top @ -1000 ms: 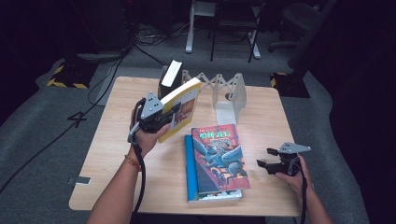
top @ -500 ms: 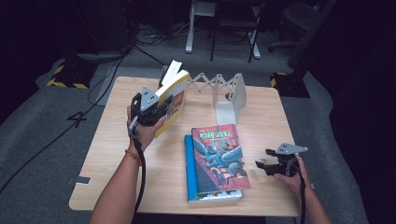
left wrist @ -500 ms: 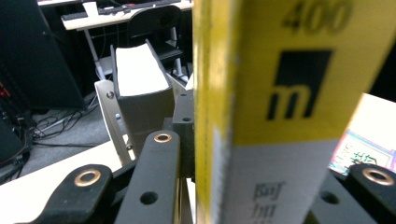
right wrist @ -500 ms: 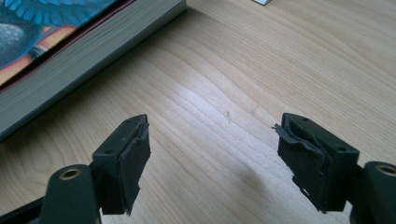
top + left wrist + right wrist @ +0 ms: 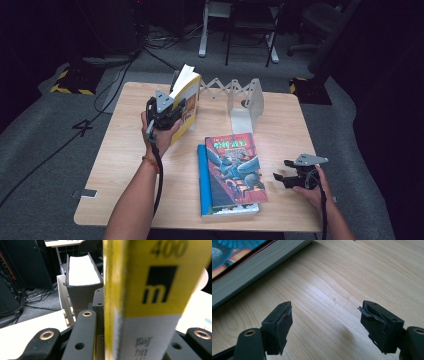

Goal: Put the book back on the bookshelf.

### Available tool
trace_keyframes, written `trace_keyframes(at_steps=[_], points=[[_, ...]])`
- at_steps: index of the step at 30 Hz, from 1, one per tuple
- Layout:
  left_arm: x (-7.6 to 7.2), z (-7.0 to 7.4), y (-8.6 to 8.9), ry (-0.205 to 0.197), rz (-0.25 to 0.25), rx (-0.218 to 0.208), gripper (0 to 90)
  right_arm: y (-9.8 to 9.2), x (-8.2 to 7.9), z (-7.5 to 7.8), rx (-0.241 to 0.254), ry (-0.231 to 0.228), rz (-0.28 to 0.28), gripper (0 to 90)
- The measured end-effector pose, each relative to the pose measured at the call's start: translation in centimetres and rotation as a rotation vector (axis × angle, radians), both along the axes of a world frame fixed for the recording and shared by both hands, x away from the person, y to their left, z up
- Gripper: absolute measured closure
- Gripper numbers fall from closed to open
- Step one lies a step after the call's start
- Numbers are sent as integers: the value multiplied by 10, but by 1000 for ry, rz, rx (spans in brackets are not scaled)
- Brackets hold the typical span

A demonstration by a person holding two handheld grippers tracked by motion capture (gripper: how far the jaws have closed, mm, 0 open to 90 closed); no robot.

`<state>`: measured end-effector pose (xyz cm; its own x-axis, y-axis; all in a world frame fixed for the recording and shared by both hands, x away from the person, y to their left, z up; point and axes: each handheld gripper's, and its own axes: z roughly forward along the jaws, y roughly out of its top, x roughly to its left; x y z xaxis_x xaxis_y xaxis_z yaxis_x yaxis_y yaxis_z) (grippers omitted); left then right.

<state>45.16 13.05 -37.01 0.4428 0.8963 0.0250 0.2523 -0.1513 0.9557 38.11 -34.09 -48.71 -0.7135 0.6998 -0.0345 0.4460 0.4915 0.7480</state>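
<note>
My left gripper (image 5: 167, 112) is shut on a yellow paperback (image 5: 187, 100) and holds it nearly upright above the far left of the table, close to the white accordion rack (image 5: 235, 92). In the left gripper view the book's yellow and grey spine (image 5: 147, 302) stands between the jaws, and a black book (image 5: 82, 277) stands in the rack just behind it. My right gripper (image 5: 281, 177) rests low over the near right of the table, open with nothing between its pads (image 5: 283, 325). Its jaws point at the stacked books (image 5: 232, 170).
Two books lie stacked near the table's (image 5: 125, 165) front middle, an illustrated one on a blue one (image 5: 202, 175). The stack's page edge (image 5: 249, 267) lies left of the right jaws. Chairs and cables stand on the floor beyond the table.
My left hand has carried the yellow book away from me toward the rack and turned it more upright. The right gripper has stayed where it was.
</note>
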Motion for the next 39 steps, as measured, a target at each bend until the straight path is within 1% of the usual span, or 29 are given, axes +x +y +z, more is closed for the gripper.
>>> trace_keyframes(at_steps=[5,10,14,16,19,22,26,27,31,33,36,39], points=[[6,-3,-5,11,18,-4,750,-1,0,0,3,2,0,258],[10,-4,-8,13,32,-6,750,-2,0,0,4,2,-1,258],[12,-4,-11,10,54,-3,750,-2,0,0,3,2,2,258],[12,-5,-13,10,73,-13,750,-2,0,-1,2,2,2,258],[12,-9,-16,6,98,-15,750,-1,0,0,3,0,1,259],[13,-13,-19,9,112,-16,749,-1,0,-1,1,4,3,259],[13,-19,-21,22,116,-18,749,-1,-1,-1,-10,1,9,260],[13,-21,-21,21,120,-16,749,-1,-1,-1,-11,-1,10,261],[13,-27,-21,13,136,-31,749,-1,-1,-1,-13,3,14,261],[14,-30,-21,19,138,-30,749,0,-1,-2,-15,2,14,261],[12,-34,-21,7,143,-45,748,0,0,-2,-15,3,13,261],[10,-37,-20,5,155,-44,746,0,-1,-2,-15,3,15,261]])
